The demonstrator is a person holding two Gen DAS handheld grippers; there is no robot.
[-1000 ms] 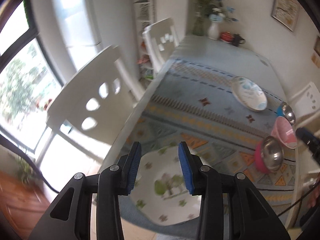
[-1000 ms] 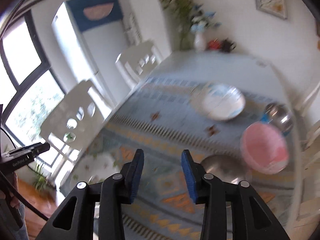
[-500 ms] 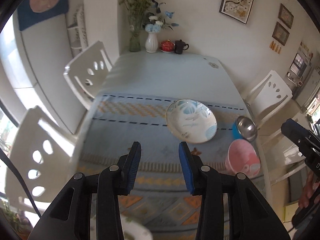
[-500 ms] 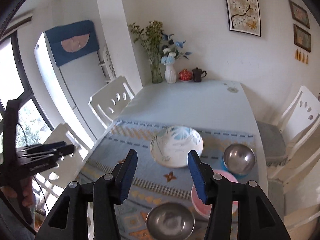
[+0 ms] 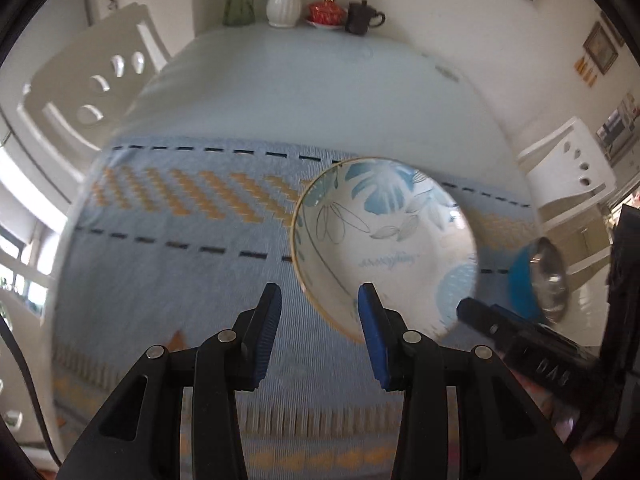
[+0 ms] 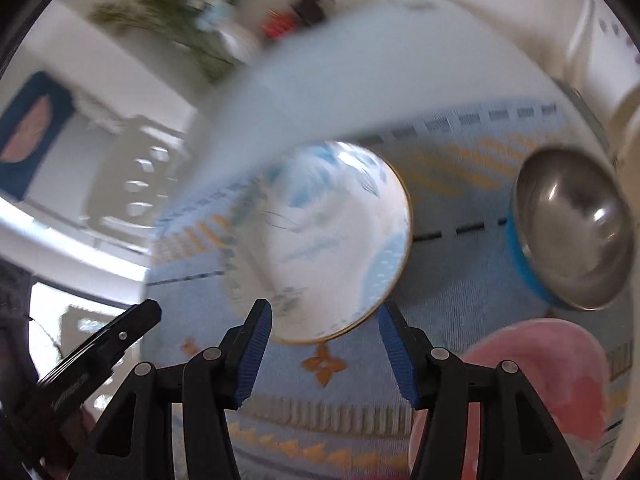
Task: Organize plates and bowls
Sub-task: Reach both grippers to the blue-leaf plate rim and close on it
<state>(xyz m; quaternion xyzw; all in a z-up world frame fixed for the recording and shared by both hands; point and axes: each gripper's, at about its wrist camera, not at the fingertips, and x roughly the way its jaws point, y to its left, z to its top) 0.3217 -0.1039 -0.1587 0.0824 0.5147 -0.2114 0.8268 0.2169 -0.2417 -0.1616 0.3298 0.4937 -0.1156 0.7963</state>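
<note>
A white plate with blue leaf print [image 5: 384, 240] lies on the patterned blue table runner [image 5: 180, 248]. My left gripper [image 5: 318, 336] is open and empty, just short of the plate's near left rim. My right gripper [image 6: 326, 354] is open and empty, its jaws spread wide in front of the plate [image 6: 332, 256]. A steel bowl with a blue outside [image 6: 572, 228] stands right of the plate, also seen in the left wrist view [image 5: 540, 276]. A pink bowl [image 6: 540, 384] sits at the near right. The right wrist view is motion-blurred.
A white vase with flowers [image 5: 283, 0], a red pot [image 5: 327, 11] and a dark cup [image 5: 362, 18] stand at the table's far end. White chairs stand at the left [image 5: 80, 92] and right [image 5: 568, 160] of the table.
Both grippers have moved down and forward, close to the blue-leaf plate. The right gripper's jaws have opened wider. The flowered plate and pink-sided steel bowl have left view.
</note>
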